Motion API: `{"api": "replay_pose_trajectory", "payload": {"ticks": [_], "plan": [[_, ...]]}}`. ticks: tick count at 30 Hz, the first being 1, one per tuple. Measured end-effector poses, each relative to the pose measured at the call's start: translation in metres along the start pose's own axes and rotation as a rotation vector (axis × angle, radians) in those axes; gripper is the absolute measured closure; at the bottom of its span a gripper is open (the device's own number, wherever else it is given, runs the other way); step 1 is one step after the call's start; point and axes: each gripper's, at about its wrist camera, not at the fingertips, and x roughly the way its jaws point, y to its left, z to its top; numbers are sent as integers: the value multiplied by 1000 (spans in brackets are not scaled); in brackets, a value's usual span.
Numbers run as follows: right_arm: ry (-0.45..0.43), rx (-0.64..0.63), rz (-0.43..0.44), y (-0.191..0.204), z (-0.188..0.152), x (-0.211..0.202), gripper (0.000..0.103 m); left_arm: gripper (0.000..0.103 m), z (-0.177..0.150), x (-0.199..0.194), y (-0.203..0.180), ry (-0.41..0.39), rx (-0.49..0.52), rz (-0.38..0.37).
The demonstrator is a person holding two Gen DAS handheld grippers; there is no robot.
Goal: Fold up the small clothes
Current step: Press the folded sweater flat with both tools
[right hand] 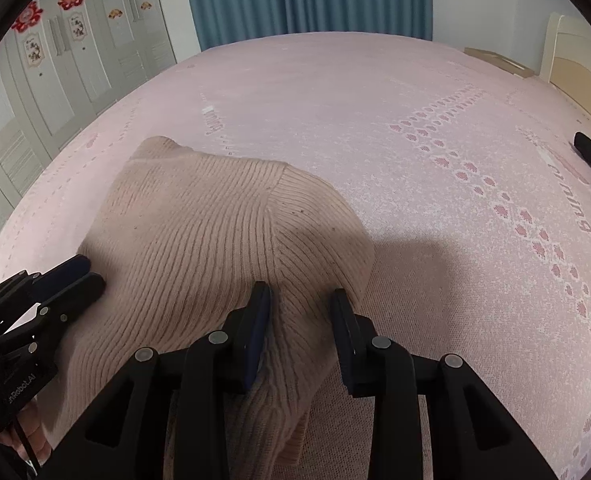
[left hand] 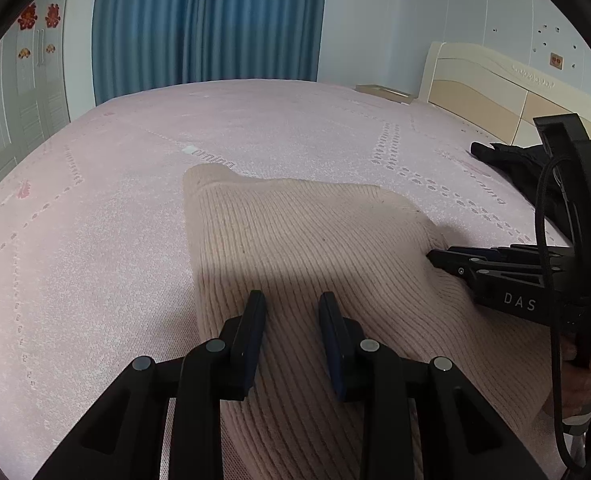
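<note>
Left gripper [left hand: 291, 300] sits low over the near left part of the beige sweater [left hand: 295, 236], its jaws a narrow gap apart with ribbed knit lying under and between them, nothing visibly pinched. Right gripper [right hand: 301, 296] stands at a similar narrow gap on the sweater's right edge, a raised fold of knit between the fingers; whether they press it I cannot tell. The sweater lies on the pink bed [left hand: 95, 200].

Both grippers are matte black plastic with round silver screws at the finger joints and dark blue pads. The right gripper [left hand: 435, 258] bears white "DAS" lettering and a black braided cable [left hand: 551, 320]; the left gripper [right hand: 91, 276] carries small white print, seemingly "nRobot.AI".
</note>
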Motion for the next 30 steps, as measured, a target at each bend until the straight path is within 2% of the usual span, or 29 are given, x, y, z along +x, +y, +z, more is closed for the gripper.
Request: {"api": "replay_pose_trajectory", "payload": {"ticks": [16, 19, 23, 26, 30], "plan": [[17, -3, 12, -2, 0, 1, 73, 76, -4, -7, 1, 22, -13, -32], [27, 40, 66, -12, 2, -1, 72, 76, 3, -11, 3, 41, 8, -51], [28, 141, 198, -40, 15, -7, 70, 76, 18, -4, 21, 67, -43, -123], [-4, 162, 185, -47, 24, -7, 70, 76, 26, 10, 25, 70, -46, -121], [15, 86, 159, -34, 30, 7, 70, 75, 37, 28, 30, 74, -34, -82]]}}
